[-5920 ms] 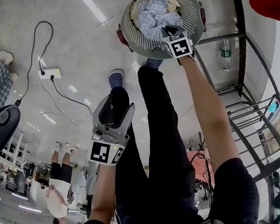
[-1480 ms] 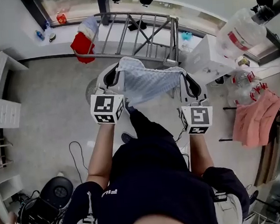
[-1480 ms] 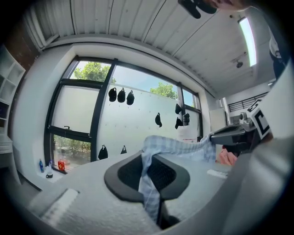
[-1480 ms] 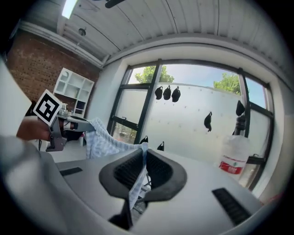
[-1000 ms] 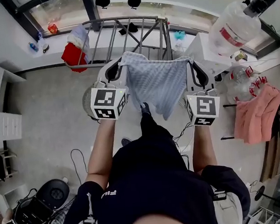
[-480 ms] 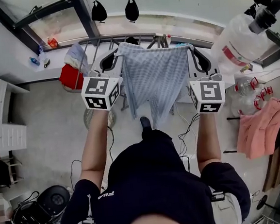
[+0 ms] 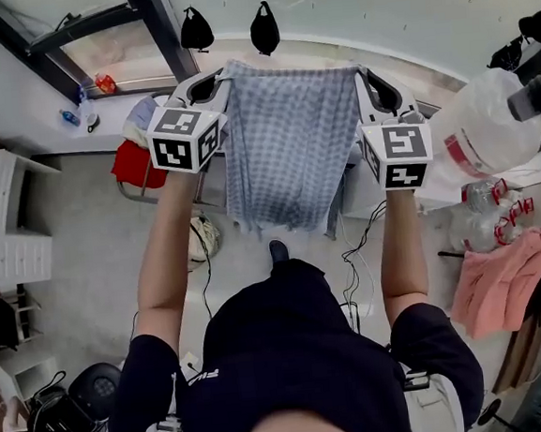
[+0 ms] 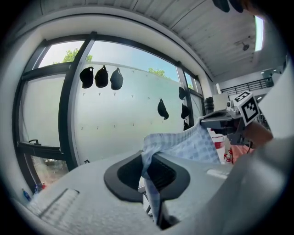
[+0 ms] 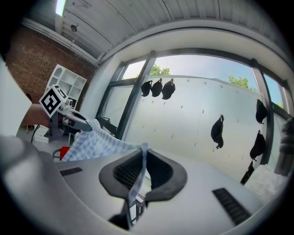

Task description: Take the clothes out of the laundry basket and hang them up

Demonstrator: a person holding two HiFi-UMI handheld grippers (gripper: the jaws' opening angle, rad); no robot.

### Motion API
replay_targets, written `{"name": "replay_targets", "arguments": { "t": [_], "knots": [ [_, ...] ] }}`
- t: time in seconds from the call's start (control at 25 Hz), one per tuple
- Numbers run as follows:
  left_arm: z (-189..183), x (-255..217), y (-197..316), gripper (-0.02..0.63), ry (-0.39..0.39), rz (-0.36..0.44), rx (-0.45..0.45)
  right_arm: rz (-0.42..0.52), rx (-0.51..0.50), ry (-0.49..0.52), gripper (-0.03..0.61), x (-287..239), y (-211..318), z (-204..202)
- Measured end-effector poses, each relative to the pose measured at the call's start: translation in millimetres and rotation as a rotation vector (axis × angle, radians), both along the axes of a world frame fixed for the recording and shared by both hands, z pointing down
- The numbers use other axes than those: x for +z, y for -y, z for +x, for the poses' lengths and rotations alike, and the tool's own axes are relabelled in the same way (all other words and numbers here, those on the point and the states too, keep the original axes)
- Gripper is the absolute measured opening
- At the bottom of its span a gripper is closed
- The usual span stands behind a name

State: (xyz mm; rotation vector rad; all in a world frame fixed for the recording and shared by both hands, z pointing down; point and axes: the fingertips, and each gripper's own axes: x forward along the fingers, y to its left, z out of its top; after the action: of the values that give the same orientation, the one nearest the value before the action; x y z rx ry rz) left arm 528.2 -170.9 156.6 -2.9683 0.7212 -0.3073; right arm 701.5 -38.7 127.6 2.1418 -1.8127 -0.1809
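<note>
A blue-and-white checked garment [image 7: 288,143] hangs spread out between my two grippers, held high in front of the window. My left gripper [image 7: 213,78] is shut on its top left corner; the cloth [image 8: 183,144] runs out of the pinched pads toward the other gripper. My right gripper [image 7: 368,78] is shut on the top right corner, and the fabric [image 9: 94,142] stretches from its pads to the left. The garment's lower edge hangs free above the floor. Behind and below it stands the metal drying rack [image 7: 156,145], mostly hidden. The laundry basket is not in view.
A red cloth [image 7: 134,164] and a pale one [image 7: 144,113] hang on the rack's left side. Black caps [image 7: 196,29] hang on the window. A large clear bag [image 7: 489,135] sits at right, with a pink garment [image 7: 498,284] lower right. White shelves [image 7: 8,233] stand at left.
Both grippers have risen and moved forward toward the window with the checked garment, which now hangs fully stretched. The rack has slid below and behind the cloth in the head view.
</note>
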Motion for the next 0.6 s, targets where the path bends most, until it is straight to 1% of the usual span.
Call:
{"name": "replay_targets", "arguments": {
  "t": [0.4, 0.52, 0.6],
  "knots": [
    [55, 21, 81, 0.03, 0.005, -0.098, -0.057, -0.03, -0.034, 0.043, 0.028, 11, 90, 61],
    [77, 32, 106, 0.03, 0.029, -0.124, -0.066, -0.049, -0.031, 0.046, 0.028, 21, 117, 81],
    [92, 50, 120, 0.031, 0.06, -0.15, -0.067, -0.076, -0.025, 0.051, 0.028, 36, 132, 95]
  ]
}}
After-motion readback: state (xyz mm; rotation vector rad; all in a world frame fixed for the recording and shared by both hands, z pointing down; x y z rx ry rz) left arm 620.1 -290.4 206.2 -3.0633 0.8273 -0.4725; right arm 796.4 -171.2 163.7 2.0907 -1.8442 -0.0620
